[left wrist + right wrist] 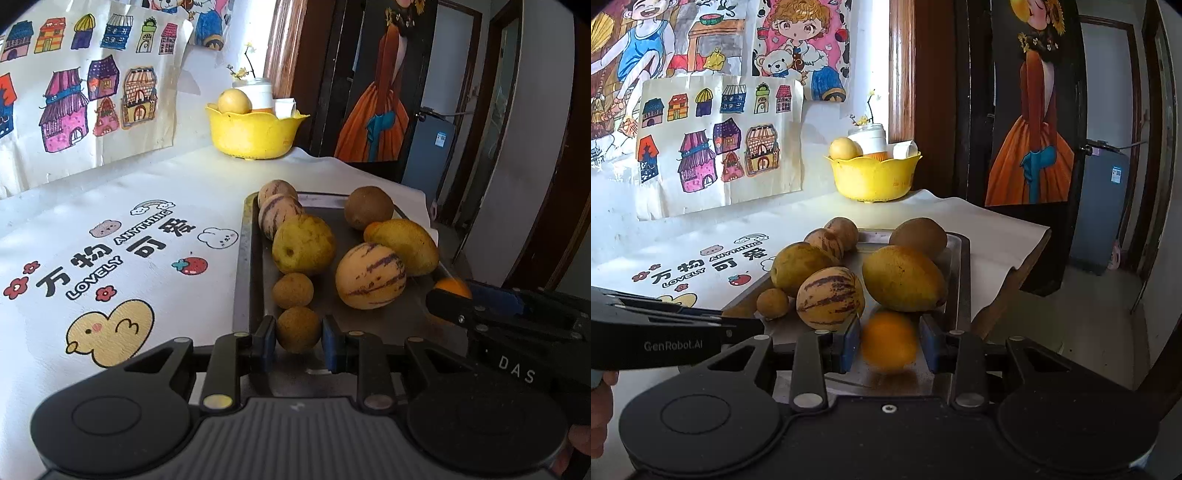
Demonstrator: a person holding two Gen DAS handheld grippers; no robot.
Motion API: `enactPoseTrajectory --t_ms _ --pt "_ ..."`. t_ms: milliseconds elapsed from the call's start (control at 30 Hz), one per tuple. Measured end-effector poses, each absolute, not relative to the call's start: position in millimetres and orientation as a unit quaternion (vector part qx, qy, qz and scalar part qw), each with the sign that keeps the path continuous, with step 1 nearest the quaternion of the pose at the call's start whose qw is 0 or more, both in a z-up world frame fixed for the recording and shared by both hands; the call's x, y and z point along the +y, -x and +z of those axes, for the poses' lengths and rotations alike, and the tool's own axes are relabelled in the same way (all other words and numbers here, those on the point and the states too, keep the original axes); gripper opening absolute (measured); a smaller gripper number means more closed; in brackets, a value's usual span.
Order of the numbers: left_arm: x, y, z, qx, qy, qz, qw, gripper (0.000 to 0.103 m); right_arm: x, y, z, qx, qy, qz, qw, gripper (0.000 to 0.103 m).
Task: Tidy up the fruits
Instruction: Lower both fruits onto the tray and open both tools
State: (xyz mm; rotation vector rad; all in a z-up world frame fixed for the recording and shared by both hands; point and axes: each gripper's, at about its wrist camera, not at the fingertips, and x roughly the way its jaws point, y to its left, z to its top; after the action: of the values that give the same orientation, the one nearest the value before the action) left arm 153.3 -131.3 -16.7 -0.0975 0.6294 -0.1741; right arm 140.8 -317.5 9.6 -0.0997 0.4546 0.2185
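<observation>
A metal tray [242,258] on the table holds several fruits: striped melons [370,275], a yellow-green pear [303,244], a mango [402,245], a brown kiwi [368,207] and a small brown round fruit [292,290]. My left gripper [298,341] is shut on another small brown fruit [298,329] at the tray's near end. In the right wrist view my right gripper [889,345] is shut on an orange [888,339], just over the tray [962,280], in front of the mango [903,278]. The right gripper [443,301] with the orange [453,287] also shows at the right of the left wrist view.
A yellow bowl [255,133] with a yellow fruit [233,101] and a white jar stands at the back against the wall. The printed tablecloth [129,258] lies left of the tray. The table's edge [1008,291] drops off just right of the tray.
</observation>
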Motion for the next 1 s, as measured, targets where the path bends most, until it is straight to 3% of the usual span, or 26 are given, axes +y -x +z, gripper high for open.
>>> enactPoseTrajectory --t_ms 667,1000 --pt "-129.8 -155.8 -20.0 0.316 0.059 -0.088 0.943 0.029 -315.0 -149.4 4.9 0.227 0.058 0.105 0.967 0.039" --pt "-127.6 -153.0 -19.1 0.316 0.076 -0.083 0.942 0.031 -316.5 -145.8 7.0 0.22 0.056 0.104 0.968 0.047"
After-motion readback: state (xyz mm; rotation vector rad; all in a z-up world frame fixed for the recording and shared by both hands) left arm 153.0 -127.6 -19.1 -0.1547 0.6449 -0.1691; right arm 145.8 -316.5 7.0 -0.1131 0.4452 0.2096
